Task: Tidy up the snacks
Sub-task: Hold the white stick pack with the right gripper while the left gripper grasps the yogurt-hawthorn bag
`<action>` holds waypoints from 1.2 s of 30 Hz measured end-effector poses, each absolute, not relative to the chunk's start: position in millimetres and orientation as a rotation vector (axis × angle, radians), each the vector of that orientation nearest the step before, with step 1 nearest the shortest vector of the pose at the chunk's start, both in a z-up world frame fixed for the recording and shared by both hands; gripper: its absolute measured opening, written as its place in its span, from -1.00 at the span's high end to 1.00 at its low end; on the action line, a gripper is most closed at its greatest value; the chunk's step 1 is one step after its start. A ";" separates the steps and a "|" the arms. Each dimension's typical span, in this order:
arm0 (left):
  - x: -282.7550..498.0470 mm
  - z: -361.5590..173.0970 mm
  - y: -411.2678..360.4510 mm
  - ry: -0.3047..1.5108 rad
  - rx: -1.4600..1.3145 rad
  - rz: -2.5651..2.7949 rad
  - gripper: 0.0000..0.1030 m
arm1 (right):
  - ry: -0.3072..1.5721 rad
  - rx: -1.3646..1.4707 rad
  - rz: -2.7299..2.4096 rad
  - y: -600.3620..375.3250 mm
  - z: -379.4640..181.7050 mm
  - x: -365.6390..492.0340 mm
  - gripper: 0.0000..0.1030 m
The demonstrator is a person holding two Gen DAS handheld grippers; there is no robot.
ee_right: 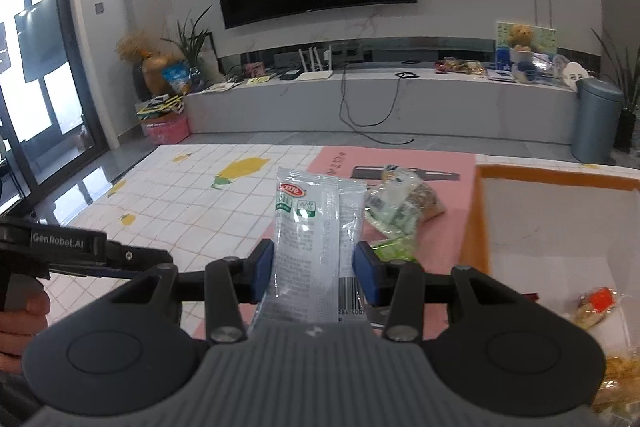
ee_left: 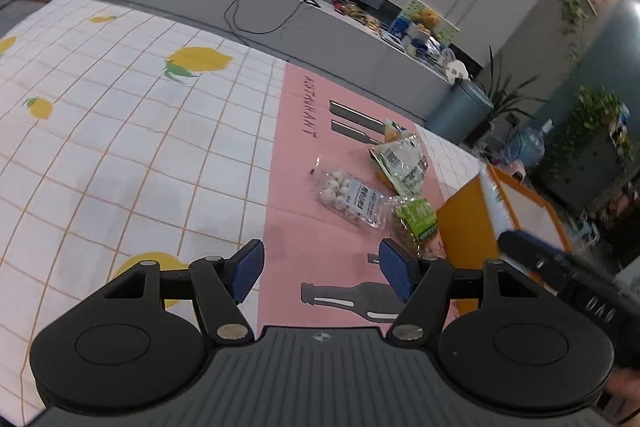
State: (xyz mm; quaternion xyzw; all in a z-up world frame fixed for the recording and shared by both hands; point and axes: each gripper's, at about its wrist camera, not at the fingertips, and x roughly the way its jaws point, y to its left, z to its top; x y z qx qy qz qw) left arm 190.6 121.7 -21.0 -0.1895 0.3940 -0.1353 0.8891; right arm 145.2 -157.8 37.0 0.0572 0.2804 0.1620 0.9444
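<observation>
Your right gripper [ee_right: 314,269] is clamped on a white sachet [ee_right: 316,227], held upright above the pink mat [ee_right: 452,187], just left of the orange box [ee_right: 472,227]. Carry it right, over the rim, and lower it before releasing so it lands flat beside the snacks [ee_right: 596,307] already inside. Your left gripper [ee_left: 320,267] hangs open and empty; aim it next at the ball bag [ee_left: 348,195] on the mat.

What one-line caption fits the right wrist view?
Right gripper clamps a clear plastic snack packet beside the orange-rimmed white box.
</observation>
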 end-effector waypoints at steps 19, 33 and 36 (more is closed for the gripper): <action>249.2 -41.4 47.4 0.895 -0.275 -0.297 -0.50 | 0.508 0.241 0.265 -194.7 46.2 146.9 0.16; 290.1 -22.6 20.0 0.809 0.154 -0.596 -0.58 | 0.449 0.274 0.224 -215.5 54.4 135.1 0.16; 290.1 -25.7 13.8 0.791 0.253 -0.732 -0.63 | 0.453 0.294 0.205 -222.5 53.2 134.0 0.16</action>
